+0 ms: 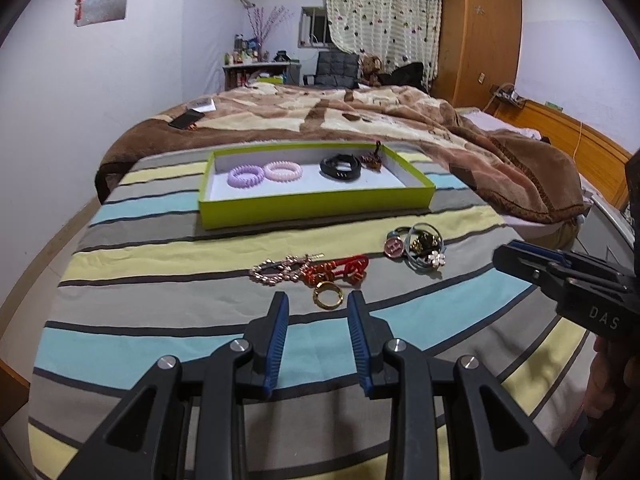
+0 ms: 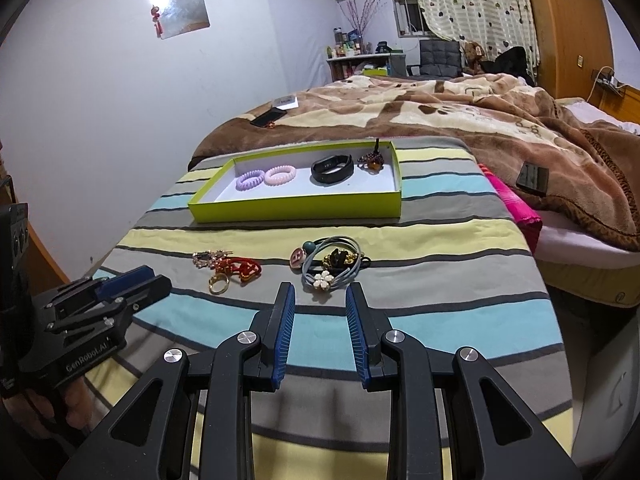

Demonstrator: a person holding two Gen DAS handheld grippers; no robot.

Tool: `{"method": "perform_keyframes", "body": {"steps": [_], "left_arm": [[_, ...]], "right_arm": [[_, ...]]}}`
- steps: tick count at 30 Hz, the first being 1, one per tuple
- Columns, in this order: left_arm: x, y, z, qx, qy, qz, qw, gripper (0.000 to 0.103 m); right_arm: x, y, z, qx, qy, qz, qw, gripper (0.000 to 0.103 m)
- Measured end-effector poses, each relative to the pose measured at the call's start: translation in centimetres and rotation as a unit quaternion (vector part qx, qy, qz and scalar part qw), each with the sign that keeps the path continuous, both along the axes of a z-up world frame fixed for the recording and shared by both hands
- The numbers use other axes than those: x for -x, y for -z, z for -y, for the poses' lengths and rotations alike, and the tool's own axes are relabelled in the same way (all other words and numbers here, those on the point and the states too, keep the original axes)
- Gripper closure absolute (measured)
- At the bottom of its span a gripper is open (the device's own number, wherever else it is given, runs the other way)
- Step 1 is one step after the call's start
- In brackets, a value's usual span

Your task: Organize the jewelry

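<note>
A lime-green shallow box (image 1: 316, 205) lies on the striped bedspread and holds a purple coil tie (image 1: 245, 175), a pink coil tie (image 1: 282, 171), a black band (image 1: 341, 167) and a brown clip (image 1: 372, 159). Nearer me lie a rose-gold chain (image 1: 276, 271), a red knotted cord (image 1: 340, 270) and a gold ring (image 1: 328, 295). My left gripper (image 1: 318, 300) is open, with the ring just beyond its tips. To the right lie a pink round charm (image 2: 297, 258) and grey hair ties with a white flower (image 2: 323, 280). My right gripper (image 2: 320, 292) is open just short of the flower.
A brown patterned blanket (image 1: 400, 120) covers the bed behind the box, with a phone (image 1: 186, 119) on its left. A pink folded item (image 2: 520, 208) and a dark flat object (image 2: 532, 178) lie to the right. The bed edge drops off at the left by the wall.
</note>
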State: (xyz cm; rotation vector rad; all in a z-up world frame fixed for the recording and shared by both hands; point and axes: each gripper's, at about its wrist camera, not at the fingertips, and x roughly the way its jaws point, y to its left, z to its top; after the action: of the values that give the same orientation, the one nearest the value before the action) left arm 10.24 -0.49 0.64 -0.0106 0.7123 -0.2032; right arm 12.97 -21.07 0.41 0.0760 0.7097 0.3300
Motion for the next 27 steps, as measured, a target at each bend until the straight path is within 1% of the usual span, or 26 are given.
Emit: {"method": "perform_keyframes", "body": {"steps": [7,15,25,27], "left_arm": [[-1.3,0.9,0.0,0.008,0.003,-0.028,0.9996,0.071],[-1.7,0.7,-0.6,0.018,0.002,-0.031,0.9994,0.070],[-2.3,0.9,-0.3,0.017,0.007,-0.040,0.9990,0.069],[-2.4,1.0,-0.2,0.017,0.008,-0.044,0.9989,0.069]], "right_arm": [[-2.4,1.5,-1.0,0.003,0.008,-0.031,0.999,0.076],[-4.6,2.5,-2.0,0.018,0.015,-0.057,0.998,0.076],[-5.9,3.5,-2.8,0.042,0.020,-0.077,0.996,0.076],[-6.0,3.7,-2.7,0.042,0.024,-0.083,0.995,0.080]]}}
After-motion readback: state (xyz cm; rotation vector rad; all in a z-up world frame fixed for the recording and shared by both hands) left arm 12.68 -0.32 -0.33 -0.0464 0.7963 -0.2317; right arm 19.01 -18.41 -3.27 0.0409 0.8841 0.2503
